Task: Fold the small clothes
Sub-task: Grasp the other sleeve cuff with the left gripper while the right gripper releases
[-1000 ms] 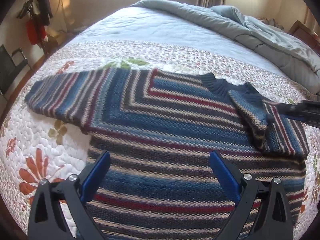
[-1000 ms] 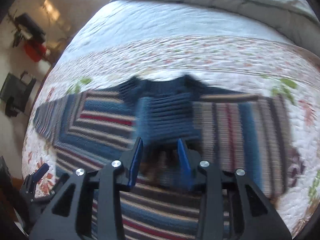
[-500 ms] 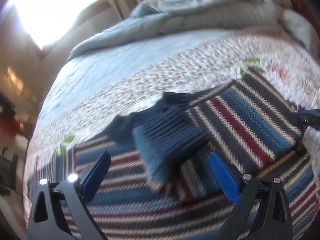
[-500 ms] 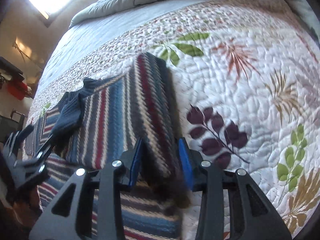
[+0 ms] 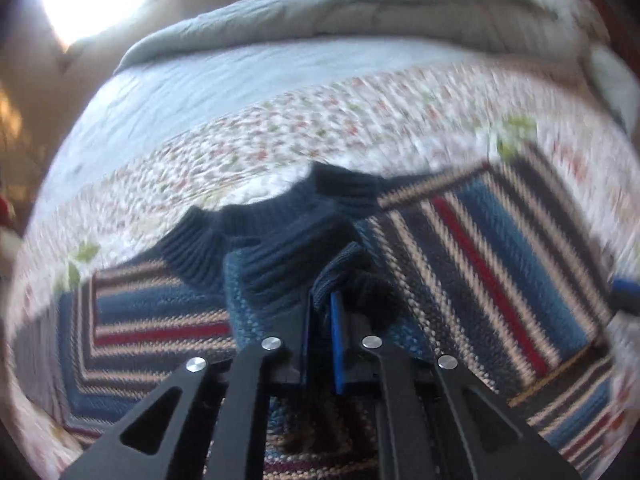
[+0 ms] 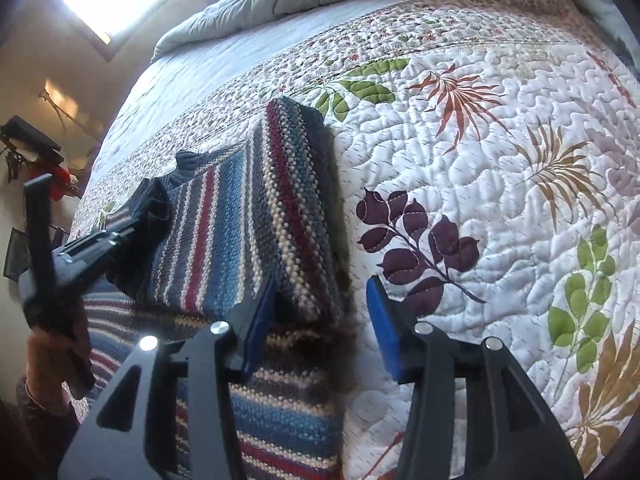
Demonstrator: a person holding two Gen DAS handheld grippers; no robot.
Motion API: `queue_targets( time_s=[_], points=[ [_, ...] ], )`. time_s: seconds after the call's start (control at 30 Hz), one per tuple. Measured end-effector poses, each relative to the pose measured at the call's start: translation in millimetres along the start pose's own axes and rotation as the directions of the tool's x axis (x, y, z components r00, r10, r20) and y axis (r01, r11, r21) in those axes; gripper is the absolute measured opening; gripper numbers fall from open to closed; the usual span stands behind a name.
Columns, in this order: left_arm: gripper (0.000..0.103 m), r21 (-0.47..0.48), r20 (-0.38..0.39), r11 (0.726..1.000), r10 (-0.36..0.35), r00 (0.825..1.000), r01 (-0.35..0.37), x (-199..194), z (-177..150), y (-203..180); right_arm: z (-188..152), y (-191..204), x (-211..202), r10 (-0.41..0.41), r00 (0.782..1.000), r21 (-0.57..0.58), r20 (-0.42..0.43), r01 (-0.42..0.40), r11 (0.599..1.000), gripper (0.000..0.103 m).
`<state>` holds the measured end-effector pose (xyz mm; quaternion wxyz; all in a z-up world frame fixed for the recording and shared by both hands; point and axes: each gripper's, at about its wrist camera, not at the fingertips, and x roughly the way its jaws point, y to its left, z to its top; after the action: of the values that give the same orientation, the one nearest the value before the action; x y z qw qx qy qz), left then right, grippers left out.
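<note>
Sweater update: on the quilt its sleeve is now folded across the chest, your left gripper has gone from wide open to clamped on the dark cuff, right gripper jaws are opening off the fold edge, pads clear.

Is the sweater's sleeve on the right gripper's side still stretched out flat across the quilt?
No. In the right wrist view that sleeve lies folded over the sweater's body, and the quilt beside it carries only its leaf print.

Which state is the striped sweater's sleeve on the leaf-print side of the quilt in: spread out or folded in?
Folded in. The sleeve lies doubled over the sweater's body, its fold edge beside bare quilt.
</note>
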<state>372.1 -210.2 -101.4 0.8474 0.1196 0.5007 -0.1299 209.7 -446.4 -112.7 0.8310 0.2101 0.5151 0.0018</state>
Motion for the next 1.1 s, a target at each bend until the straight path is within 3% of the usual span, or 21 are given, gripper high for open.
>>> queue_targets(
  time_s=[0.07,0.17,0.23,0.3,0.33,0.4,0.47,0.63,0.67,0.8,0.87,0.93,1.03,1.1],
  points=[
    [0.009,-0.089,0.064,0.995,-0.026,0.998,0.032,-17.6,-2.3,24.8,-3.0,2.0,-4.0,0.0,1.0,-0.006,0.0,0.0,1.0,0.047],
    [0.009,-0.205,0.14,0.978,-0.009,0.99,0.038,-34.8,-9.0,66.7,-2.3,10.5,-3.6,-0.006,1.0,-0.021,-0.003,0.006,1.0,0.047],
    [0.009,-0.32,0.123,0.947,0.052,0.991,-0.01,-31.5,-18.4,103.7,-0.3,15.0,-1.1,-0.008,1.0,-0.02,-0.004,0.008,1.0,0.047],
    [0.01,-0.392,0.103,0.919,0.003,0.995,0.038,-24.0,-29.7,127.9,0.7,19.9,0.7,-0.003,1.0,-0.023,-0.006,0.003,1.0,0.047],
    [0.014,-0.414,0.084,0.907,-0.043,0.996,0.074,-19.6,-37.2,138.0,1.0,22.0,1.6,-0.006,1.0,-0.028,-0.006,0.006,1.0,0.047],
    [0.022,-0.451,0.071,0.888,-0.067,0.995,0.092,-19.2,-52.8,151.6,2.1,26.6,3.6,-0.023,1.0,-0.041,-0.006,0.023,0.999,0.048],
    [0.048,-0.488,0.077,0.867,-0.073,0.994,0.102,-25.1,-72.8,163.8,1.6,29.0,6.2,-0.033,0.999,-0.045,-0.016,0.032,0.998,0.048],
    [0.051,-0.52,0.085,0.834,-0.167,0.982,0.187,-18.5,-85.3,173.9,5.7,30.8,11.2,-0.053,0.998,-0.024,-0.031,0.052,0.998,0.055],
    [0.057,-0.523,0.079,0.83,-0.176,0.981,0.191,-15.8,-83.5,173.1,9.2,29.7,12.8,-0.044,0.998,-0.01,-0.035,0.044,0.999,0.056],
    [0.061,-0.52,0.02,0.842,-0.157,0.987,0.144,7.3,-70.3,160.8,22.5,18.5,30.3,-0.041,0.994,0.041,-0.097,0.045,0.998,0.058],
    [0.06,-0.497,-0.038,0.864,-0.112,0.993,0.078,20.1,-68.2,152.0,25.0,13.1,43.9,0.0,0.989,0.062,-0.15,0.01,0.998,0.048],
    [0.06,-0.465,-0.038,0.885,-0.059,0.998,0.035,19.6,-67.9,143.8,24.2,10.0,50.0,0.055,0.982,0.083,-0.179,-0.041,0.996,0.028],
    [0.06,-0.434,-0.021,0.901,-0.018,1.0,0.008,13.6,-70.2,136.3,22.3,13.5,33.8,0.079,0.989,0.039,-0.125,-0.075,0.996,0.02],
    [0.061,-0.428,-0.014,0.904,-0.016,1.0,0.008,12.9,-71.6,133.2,18.6,10.9,22.5,0.058,0.993,0.039,-0.101,-0.054,0.998,0.019]
  ],
)
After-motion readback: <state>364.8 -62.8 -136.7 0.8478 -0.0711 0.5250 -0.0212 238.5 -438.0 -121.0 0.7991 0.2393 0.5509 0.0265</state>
